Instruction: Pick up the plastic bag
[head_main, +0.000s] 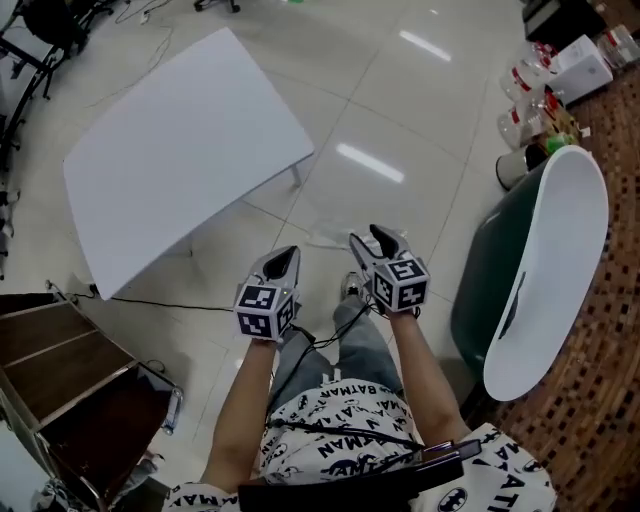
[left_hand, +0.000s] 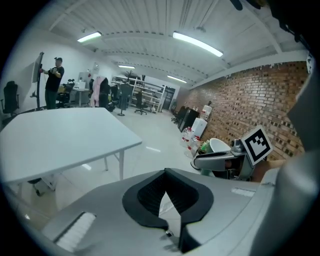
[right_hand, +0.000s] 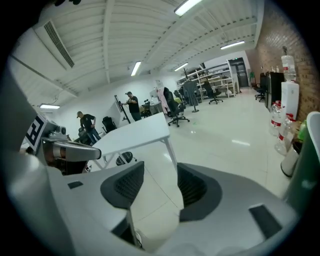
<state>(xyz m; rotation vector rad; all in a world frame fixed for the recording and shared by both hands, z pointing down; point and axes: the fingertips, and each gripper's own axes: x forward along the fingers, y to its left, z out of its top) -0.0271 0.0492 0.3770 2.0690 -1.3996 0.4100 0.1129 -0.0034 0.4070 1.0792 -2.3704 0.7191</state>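
The bare white surface (head_main: 180, 150) stands off to the left, and the glossy tiled floor (head_main: 400, 110) is where the job lies. Above it the right claw (head_main: 373, 240) tips downward with its jaws standing wide and only floor between them. The left claw (head_main: 283, 262) has its jaws meeting at the tips, empty. Just ahead of both, a faint clear plastic bag (head_main: 325, 237) (barely an outline against the tile) seems to lie flat on the floor. I judge it near weightless, limp and slippery. A raised wrinkle or edge looks the best hold, since flat film gives the pads nothing to bite.
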